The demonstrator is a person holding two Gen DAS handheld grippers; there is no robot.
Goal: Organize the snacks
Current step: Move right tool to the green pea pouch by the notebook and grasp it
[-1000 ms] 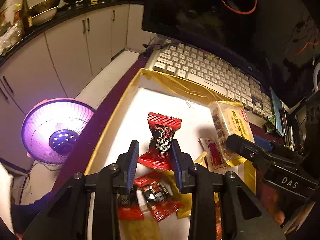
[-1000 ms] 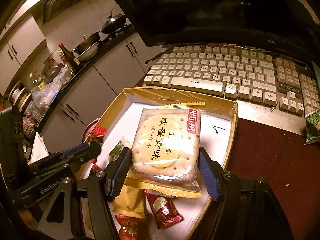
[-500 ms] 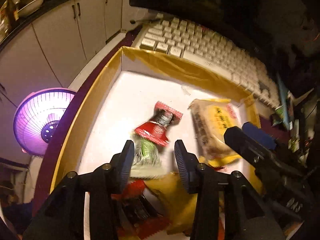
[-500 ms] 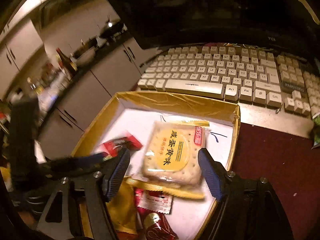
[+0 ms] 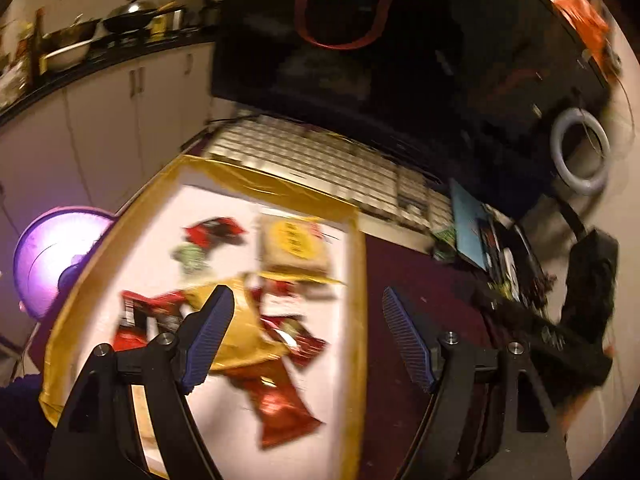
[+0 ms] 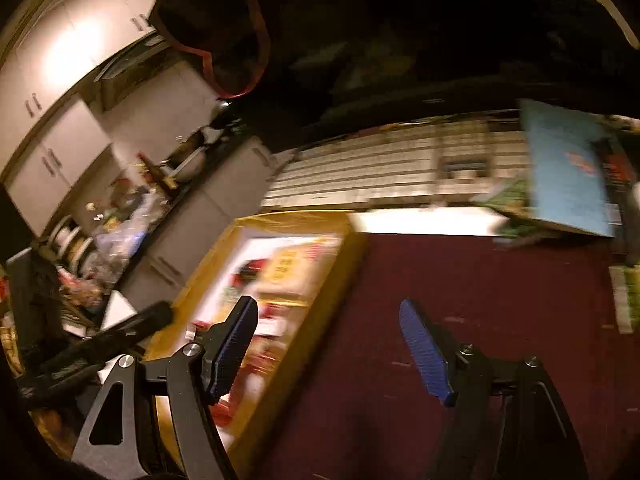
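Observation:
A shallow gold-rimmed box (image 5: 357, 264) with a white floor holds several snacks: a yellow cracker pack (image 5: 294, 246), a small red candy pack (image 5: 212, 232), a green one (image 5: 191, 256), a yellow bag (image 5: 244, 336) and red packs (image 5: 280, 404). My left gripper (image 5: 306, 332) is open and empty, raised above the box's right part. My right gripper (image 6: 330, 344) is open and empty over the box's right rim (image 6: 340, 280) and the maroon mat (image 6: 480, 300). Both views are motion-blurred.
A white keyboard (image 5: 320, 160) lies behind the box under a dark monitor (image 5: 380, 60). A blue book (image 6: 568, 168) and green packets (image 6: 508, 196) sit to the right on the mat. A purple fan heater (image 5: 52, 256) stands below the left table edge. Kitchen cabinets (image 5: 100, 120) are far left.
Both grippers let go of their snacks, the red candy and the cracker pack, which now lie in the box. Both opened wide, pulled back and swung right.

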